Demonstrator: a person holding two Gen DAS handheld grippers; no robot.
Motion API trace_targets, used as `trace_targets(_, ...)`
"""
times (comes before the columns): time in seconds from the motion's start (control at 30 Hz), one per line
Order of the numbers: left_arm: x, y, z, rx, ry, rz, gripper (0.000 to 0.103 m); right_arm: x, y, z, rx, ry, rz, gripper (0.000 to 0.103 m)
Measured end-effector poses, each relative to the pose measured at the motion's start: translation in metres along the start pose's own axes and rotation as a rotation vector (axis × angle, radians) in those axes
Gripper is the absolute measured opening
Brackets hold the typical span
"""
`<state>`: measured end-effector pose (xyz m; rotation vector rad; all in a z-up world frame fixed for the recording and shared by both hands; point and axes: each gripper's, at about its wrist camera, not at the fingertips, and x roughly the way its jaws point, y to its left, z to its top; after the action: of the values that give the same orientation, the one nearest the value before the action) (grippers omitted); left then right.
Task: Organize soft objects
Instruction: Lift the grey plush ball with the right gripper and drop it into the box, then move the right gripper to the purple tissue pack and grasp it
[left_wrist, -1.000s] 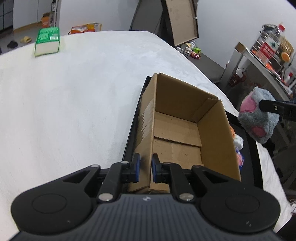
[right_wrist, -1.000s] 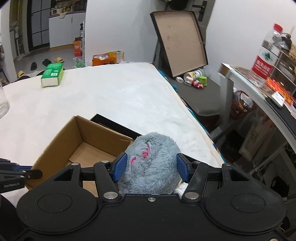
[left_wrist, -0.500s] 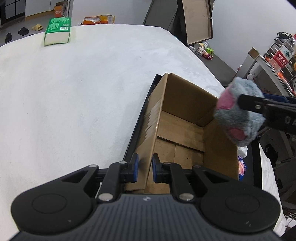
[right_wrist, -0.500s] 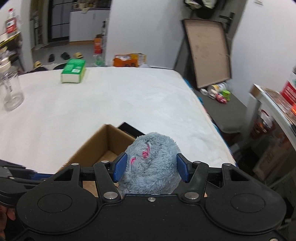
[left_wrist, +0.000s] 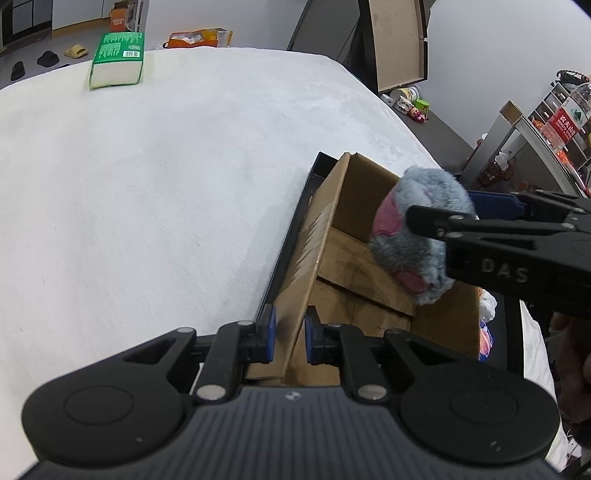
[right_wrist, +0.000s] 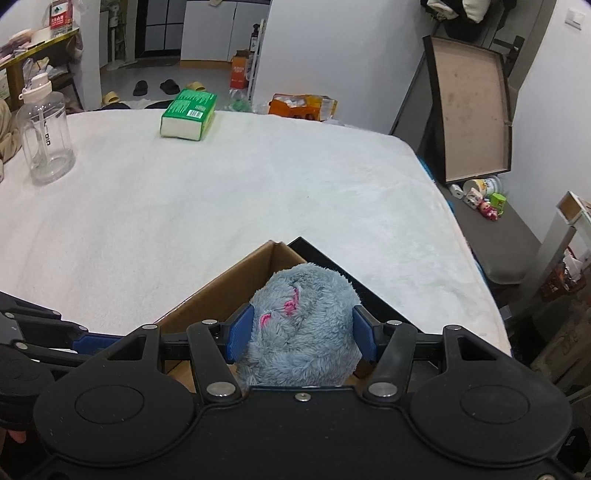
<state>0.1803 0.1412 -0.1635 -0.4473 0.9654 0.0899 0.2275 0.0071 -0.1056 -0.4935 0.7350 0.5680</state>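
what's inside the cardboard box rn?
In the left wrist view the cardboard box shows only bare floor flaps. The grey plush toy, clamped in the right gripper, hangs over the opening and hides part of the floor and far corner.

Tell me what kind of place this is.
Probably a lived-in home: slippers lie on the floor by a doorway, a tissue pack and water jug sit on a soft white-covered surface, and shelves are cluttered.

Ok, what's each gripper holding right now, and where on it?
Right gripper: grey plush toy, pads on its sides. Left gripper: cardboard box, near wall.
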Motion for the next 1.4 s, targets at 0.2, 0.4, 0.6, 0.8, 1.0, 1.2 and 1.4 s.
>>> trace_targets(0.2,0.000,0.000,0.000,-0.001,0.007,-0.004,0.013,0.012,0.007,-0.003,0.003,0.010,0.013,0.057)
trace_targets(0.4,0.001,0.000,0.003,-0.010,0.019,-0.011,0.013,0.023,0.012,-0.007,0.007,0.011,0.030,0.058)
trace_targets(0.6,0.002,-0.002,0.003,-0.009,0.037,-0.011,0.013,0.031,0.016,-0.007,0.003,-0.003,0.038,0.059)
trace_targets(0.8,-0.001,-0.009,0.005,0.000,0.061,0.017,0.025,0.020,0.000,-0.009,0.087,0.002,0.076,0.064)
trace_targets(1.0,-0.011,-0.025,0.004,0.059,0.022,0.075,0.056,-0.011,-0.021,-0.022,0.121,-0.015,0.062,0.081)
trace_targets(1.2,-0.019,-0.036,0.002,0.108,0.009,0.091,0.065,-0.034,-0.043,-0.045,0.165,-0.008,0.049,0.088)
trace_targets(1.4,-0.020,-0.050,-0.002,0.151,0.010,0.125,0.067,-0.049,-0.066,-0.066,0.237,-0.008,0.032,0.094)
